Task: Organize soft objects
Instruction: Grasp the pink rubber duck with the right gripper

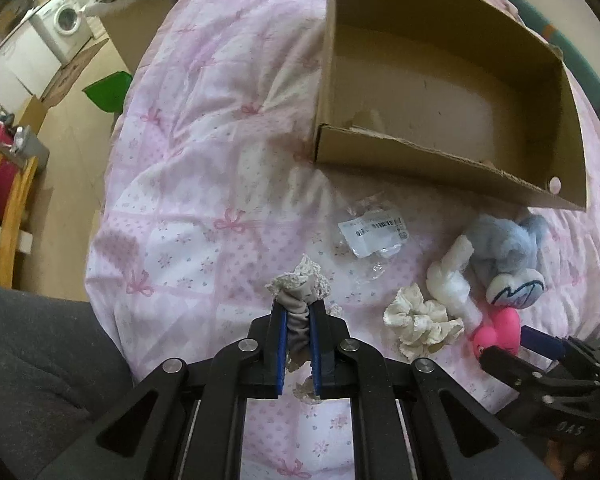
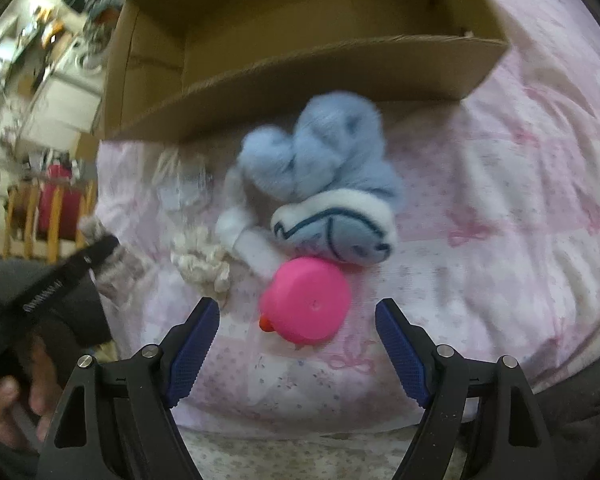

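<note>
Two grippers near cardboard box [image 1: 440, 92]: left gripper [image 1: 299, 320] clamped on lace-trimmed scrunchie [image 1: 299, 284]; right gripper [image 2: 298, 344] spread wide before pink duck [image 2: 306, 300]. Bag label [image 1: 374, 229] illegible.

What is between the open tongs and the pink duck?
Nothing visible. The right tongs are open, with the pink duck just ahead of the gap, only bare quilt between. The blue plush lies beyond the duck.
</note>
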`<state>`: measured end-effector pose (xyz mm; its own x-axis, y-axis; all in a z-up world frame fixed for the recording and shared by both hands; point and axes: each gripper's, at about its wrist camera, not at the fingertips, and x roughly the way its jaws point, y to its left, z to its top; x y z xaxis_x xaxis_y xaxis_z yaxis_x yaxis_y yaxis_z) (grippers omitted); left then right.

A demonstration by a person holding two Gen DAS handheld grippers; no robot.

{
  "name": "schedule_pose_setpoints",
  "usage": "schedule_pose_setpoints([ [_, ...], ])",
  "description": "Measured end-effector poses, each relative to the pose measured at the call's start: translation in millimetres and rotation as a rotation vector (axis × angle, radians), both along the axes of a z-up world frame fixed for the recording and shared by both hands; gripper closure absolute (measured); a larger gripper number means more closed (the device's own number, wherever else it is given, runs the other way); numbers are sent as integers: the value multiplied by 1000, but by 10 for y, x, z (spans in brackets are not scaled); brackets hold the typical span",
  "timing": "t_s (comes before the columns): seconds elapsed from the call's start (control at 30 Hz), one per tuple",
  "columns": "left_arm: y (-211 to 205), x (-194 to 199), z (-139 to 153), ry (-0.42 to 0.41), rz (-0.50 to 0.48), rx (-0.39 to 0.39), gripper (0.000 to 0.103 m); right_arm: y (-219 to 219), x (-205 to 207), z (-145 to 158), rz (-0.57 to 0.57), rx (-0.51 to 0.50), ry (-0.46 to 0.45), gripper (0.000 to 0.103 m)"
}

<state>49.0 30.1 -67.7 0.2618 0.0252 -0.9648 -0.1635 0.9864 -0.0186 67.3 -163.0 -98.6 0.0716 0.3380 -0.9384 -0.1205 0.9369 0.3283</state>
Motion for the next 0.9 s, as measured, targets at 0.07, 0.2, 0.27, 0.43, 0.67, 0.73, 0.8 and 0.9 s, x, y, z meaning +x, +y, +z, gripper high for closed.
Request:
schedule_pose_setpoints([
  [0.07,-3,-10,-9,2,-2,-4,94,50,-4,-29,13,-21,-1,22],
  [0.2,77,89,-62,4,2,-15,94,82,6,-49,18,-39,2,50],
  [0.27,76,114,-100,5,5,-19,94,83,-4,-51,20,-46,1,50],
  [0.43,75,134,-108,-4,14,-3,94,70,-49,10,38,-33,-24,51],
  [0.67,91,141,-92,-18,28,9,94,-118,-90,135,8,31,-45,50],
  [0.73,87,136,-83,-24,27,15,94,-127,-103,172,15,57,-51,51],
  [0.8,88,124,-55,-35,28,14,94,-110,-119,215,27,67,-65,51],
  [0.9,92,106,21,-66,33,20,94,-75,-144,311,49,104,-97,51],
])
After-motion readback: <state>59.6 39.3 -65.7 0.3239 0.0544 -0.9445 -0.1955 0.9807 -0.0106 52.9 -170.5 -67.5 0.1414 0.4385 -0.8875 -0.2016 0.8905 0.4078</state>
